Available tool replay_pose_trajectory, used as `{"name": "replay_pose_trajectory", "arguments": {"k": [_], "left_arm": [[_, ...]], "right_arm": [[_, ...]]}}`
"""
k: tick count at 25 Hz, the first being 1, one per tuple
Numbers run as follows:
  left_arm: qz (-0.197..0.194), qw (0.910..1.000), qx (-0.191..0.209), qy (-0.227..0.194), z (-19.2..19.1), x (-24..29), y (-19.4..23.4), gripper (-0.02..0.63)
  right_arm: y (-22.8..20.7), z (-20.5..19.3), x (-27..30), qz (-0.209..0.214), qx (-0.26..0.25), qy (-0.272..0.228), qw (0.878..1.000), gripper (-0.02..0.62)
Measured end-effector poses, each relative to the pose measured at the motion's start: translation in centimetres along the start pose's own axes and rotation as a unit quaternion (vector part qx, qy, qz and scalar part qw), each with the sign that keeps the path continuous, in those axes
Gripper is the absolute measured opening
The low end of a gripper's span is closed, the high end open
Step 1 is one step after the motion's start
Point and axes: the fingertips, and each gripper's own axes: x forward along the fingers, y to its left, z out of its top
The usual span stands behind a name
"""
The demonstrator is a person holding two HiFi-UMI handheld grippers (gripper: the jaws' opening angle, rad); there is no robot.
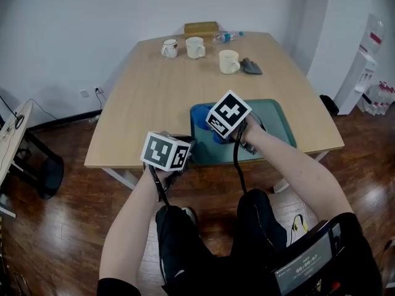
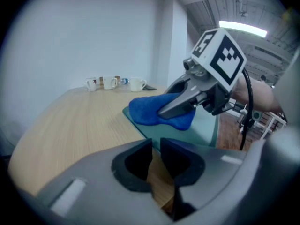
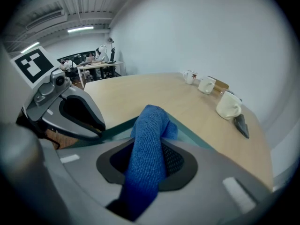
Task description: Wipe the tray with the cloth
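Nearest us, at lower right of the head view, a small screen [image 1: 307, 265] sits on the person's lap. It shows pale digits that we cannot read with confidence.

Just beyond, at the near edge of the table [image 1: 154, 91], is the left claw [image 2: 155, 146]. Its jaws are almost together, leaving a narrow slit with only bare wood behind it. The near left corner of the tray [image 1: 274, 125] lies just ahead of its tips.

To the right and slightly farther, the right claw [image 3: 149, 146] is clamped on the blue cloth [image 3: 151, 125]. The cloth is bunched and rests on the left part of the green tray.

We judge that wiping is in hand, with the tray's right and far parts yet to be covered. The next move calls for dragging the cloth rightward under steady downward pressure. The left claw would brace the tray against sliding.

The marker cubes bear only black-and-white squares.

At the far end stand a cream mug [image 1: 229, 61], two white mugs [image 1: 195, 47] [image 1: 170, 48], a bottle [image 1: 226, 37] and a brown box [image 1: 201, 28]. The leftmost mug has a small dark motif, and no lettering is legible on any of these.
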Motion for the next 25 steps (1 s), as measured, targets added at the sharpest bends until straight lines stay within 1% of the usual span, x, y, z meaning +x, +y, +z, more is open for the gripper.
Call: {"name": "replay_pose_trajectory", "arguments": {"k": [3,6,10,14,17,19,23,25], "left_arm": [[-0.001,1.0000,-0.001,0.000,0.0,0.0,0.0,0.057],[0.003,1.0000,0.002,-0.002,0.0,0.0,0.0,0.057],[0.007,0.9999,0.007,-0.002,0.1,0.0,0.1,0.057],[0.005,0.9999,0.008,-0.004,0.0,0.0,-0.1,0.057],[0.005,0.9999,0.010,-0.005,0.0,0.0,-0.2,0.057],[0.005,0.9999,0.010,-0.005,0.0,-0.1,-0.1,0.057],[0.004,1.0000,0.008,-0.004,0.0,0.0,-0.1,0.057],[0.005,0.9999,0.008,-0.004,0.0,0.0,-0.1,0.057]], "right_arm": [[-2.4,-2.0,-1.4,-0.015,0.016,0.003,1.000,0.112],[-6.1,-5.1,-3.5,-0.041,0.047,0.007,0.998,0.112],[-11.3,-10.3,-6.4,-0.080,0.082,0.034,0.993,0.112],[-14.2,-14.2,-9.2,-0.114,0.094,0.056,0.987,0.112],[-15.1,-16.0,-10.3,-0.130,0.094,0.069,0.985,0.112],[-14.8,-16.5,-9.9,-0.127,0.094,0.071,0.985,0.112],[-13.1,-15.1,-8.6,-0.113,0.086,0.064,0.988,0.112],[-11.6,-13.5,-7.8,-0.094,0.081,0.053,0.991,0.112]]}}
